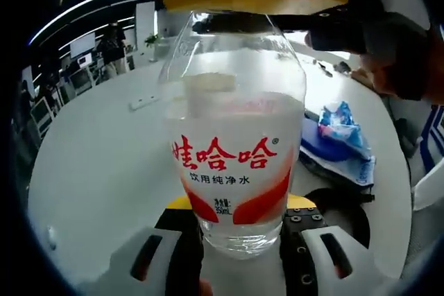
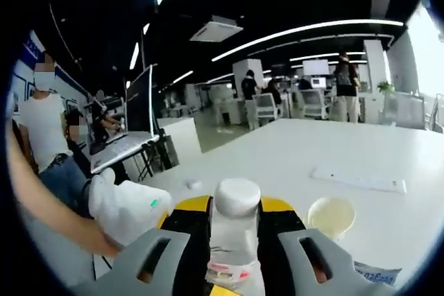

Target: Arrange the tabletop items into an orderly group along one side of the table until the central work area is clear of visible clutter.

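Both jaws clamp water bottle (image 1: 234, 164), blue packet (image 1: 341, 129) beside, white table (image 1: 104, 171)

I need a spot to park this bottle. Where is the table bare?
Left of the clear plastic water bottle, the white table lies bare up to the white power strip. Right of it is crowded: a blue-and-white crumpled bag. Beyond the pale round lid, more bare tabletop borders a flat white strip.

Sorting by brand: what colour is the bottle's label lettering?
Red on white, clearest in the left gripper view: bottle.
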### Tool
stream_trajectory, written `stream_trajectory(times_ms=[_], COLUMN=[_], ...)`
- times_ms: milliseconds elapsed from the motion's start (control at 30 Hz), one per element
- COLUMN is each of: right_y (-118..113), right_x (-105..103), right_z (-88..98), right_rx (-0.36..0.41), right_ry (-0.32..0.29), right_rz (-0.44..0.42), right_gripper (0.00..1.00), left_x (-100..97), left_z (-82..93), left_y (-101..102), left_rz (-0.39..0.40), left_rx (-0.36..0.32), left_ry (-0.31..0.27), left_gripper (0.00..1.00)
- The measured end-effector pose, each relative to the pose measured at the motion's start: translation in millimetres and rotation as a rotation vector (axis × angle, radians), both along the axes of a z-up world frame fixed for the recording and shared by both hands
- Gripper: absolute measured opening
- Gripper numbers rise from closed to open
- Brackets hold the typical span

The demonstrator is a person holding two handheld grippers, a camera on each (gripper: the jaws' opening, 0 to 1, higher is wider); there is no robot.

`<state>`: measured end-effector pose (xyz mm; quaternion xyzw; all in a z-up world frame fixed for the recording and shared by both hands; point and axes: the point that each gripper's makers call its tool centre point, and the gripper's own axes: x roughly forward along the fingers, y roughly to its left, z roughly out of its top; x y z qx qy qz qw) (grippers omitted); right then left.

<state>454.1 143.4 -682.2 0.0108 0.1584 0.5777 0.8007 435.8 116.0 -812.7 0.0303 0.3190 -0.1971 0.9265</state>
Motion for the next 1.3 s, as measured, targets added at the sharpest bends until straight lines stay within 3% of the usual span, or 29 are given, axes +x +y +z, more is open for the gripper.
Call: stream_trajectory(times_ms=[133, 333, 567, 700, 800, 867, 1000, 1100, 1133, 1167, 1200, 1300], right_y=[3.5, 14.1, 11.0, 7.3, 2.4, -0.9, -7.1, -10.5, -11.0, -11.2, -11.4, -11.3], right_x=[-3.7, -7.8, 1.2, 0.8, -4.0, -4.5, -18.8, -28.5, -31.1, -32.3, -33.9, -33.3], right_z=[9.1, 38.6, 64.3, 77.2, 84.6, 86.7, 95.4, 100.6, 102.2, 102.8, 103.6, 106.4], right_rx=[0.032, 0.082, 0.137, 0.166, 0.198, 0.199, 0.215, 0.225, 0.230, 0.233, 0.238, 0.253], right_ry=[0.019, -0.070, -0.086, -0.103, -0.077, -0.072, -0.063, -0.034, -0.032, -0.026, -0.019, -0.021], right_rz=[0.057, 0.212, 0.304, 0.375, 0.452, 0.485, 0.597, 0.662, 0.678, 0.684, 0.686, 0.677], right_gripper=[0.19, 0.18, 0.18, 0.18, 0.18, 0.18, 0.18, 0.18, 0.18, 0.18, 0.18, 0.18], left_x=[0.0, 13.0, 26.3, 29.4, 29.1, 26.1, 12.9, 6.5, 7.1, 5.6, 3.9, 6.9], left_z=[7.1, 32.5, 64.3, 78.2, 91.0, 100.6, 126.6, 134.6, 138.5, 140.8, 139.4, 140.4], left_y=[5.2, 10.6, 14.5, 11.3, 5.8, -0.7, -24.2, -34.2, -36.3, -38.9, -40.2, -39.5], left_rz=[0.016, 0.058, 0.038, -0.040, -0.100, -0.165, -0.341, -0.434, -0.453, -0.473, -0.482, -0.486], left_rx=[0.004, -0.020, -0.037, -0.046, -0.081, -0.128, -0.311, -0.345, -0.340, -0.355, -0.373, -0.364], left_ry=[-0.020, -0.101, -0.209, -0.273, -0.319, -0.333, -0.339, -0.319, -0.330, -0.326, -0.291, -0.307], left_gripper=[0.38, 0.39, 0.39, 0.41, 0.54, 0.58, 0.66, 0.59, 0.55, 0.44, 0.45, 0.43])
